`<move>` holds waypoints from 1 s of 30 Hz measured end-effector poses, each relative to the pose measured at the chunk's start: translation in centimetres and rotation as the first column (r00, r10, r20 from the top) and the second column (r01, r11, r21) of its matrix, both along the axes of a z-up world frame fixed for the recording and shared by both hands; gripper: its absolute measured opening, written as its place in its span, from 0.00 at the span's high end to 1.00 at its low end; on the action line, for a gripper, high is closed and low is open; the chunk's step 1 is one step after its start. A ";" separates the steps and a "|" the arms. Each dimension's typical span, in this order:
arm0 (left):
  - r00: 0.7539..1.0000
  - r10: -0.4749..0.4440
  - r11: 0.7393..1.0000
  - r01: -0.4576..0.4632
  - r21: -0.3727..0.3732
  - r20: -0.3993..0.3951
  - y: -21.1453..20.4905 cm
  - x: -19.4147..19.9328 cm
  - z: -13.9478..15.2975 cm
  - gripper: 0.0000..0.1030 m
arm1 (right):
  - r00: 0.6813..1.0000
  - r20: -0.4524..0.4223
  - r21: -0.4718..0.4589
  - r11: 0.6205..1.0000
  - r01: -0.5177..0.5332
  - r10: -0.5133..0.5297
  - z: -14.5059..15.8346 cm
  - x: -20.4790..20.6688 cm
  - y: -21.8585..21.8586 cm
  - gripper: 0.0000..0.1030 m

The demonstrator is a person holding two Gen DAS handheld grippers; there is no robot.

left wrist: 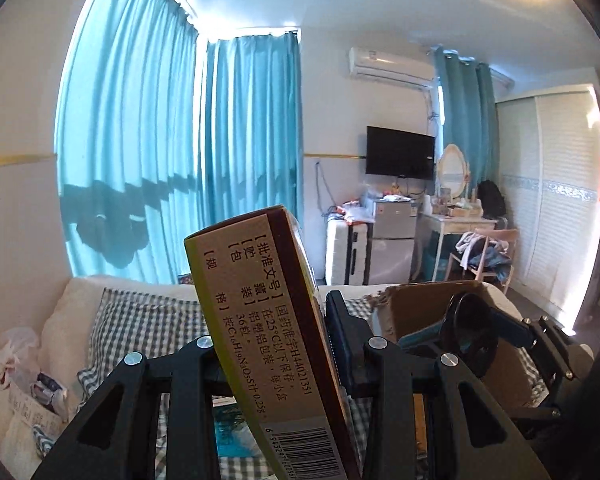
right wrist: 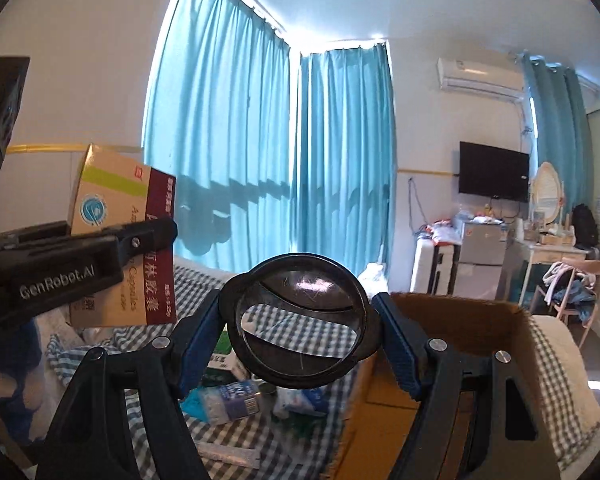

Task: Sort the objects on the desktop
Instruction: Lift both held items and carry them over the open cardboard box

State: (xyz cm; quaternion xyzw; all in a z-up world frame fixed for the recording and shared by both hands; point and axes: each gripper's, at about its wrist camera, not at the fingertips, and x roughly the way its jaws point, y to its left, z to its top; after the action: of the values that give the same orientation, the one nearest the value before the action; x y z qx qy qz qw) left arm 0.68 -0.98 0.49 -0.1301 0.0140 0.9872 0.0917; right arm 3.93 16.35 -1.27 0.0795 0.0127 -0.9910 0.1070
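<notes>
The left gripper is clamped on one tan-and-red medicine box, the right gripper on one round black lens.

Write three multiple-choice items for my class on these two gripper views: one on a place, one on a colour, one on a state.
1. Where is the cardboard box?
A. right of the round lens
B. on the dresser
C. under the television

2. What colour are the curtains?
A. red
B. blue
C. grey

3. What is the left gripper doing?
A. hanging open and empty
B. resting shut on the cloth
C. clamping a medicine box

Answers: 1 A, the box sits right of the round lens that the right gripper holds. 2 B, both drapes look blue. 3 C, its fingers press the medicine box from both sides.
</notes>
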 end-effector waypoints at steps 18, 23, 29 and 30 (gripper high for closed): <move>0.980 -0.198 0.980 0.198 -0.016 -0.025 8.5 0.6 2.2 0.65 | 0.976 -0.112 -0.011 0.983 0.184 -0.185 3.9 6.0 6.2 0.28; 0.960 -0.281 0.960 0.281 0.004 0.019 10.6 0.3 1.6 0.65 | 0.975 -0.104 -0.039 0.981 0.191 -0.194 4.0 6.5 7.6 0.28; 0.950 -0.308 0.951 0.309 -0.003 0.057 12.6 -1.3 0.6 0.65 | 0.971 -0.049 -0.072 0.970 0.232 -0.236 3.0 4.9 10.3 0.28; 0.947 -0.313 0.949 0.314 -0.002 0.066 12.9 -1.7 0.3 0.65 | 0.970 -0.034 -0.076 0.968 0.239 -0.242 2.7 4.5 10.8 0.28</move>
State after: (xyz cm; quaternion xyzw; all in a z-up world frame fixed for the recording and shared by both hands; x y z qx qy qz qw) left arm -0.97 11.89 0.79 -0.1588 0.0379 0.9552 0.2471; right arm 8.39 27.14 1.43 0.0554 -0.0303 -0.9979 -0.0112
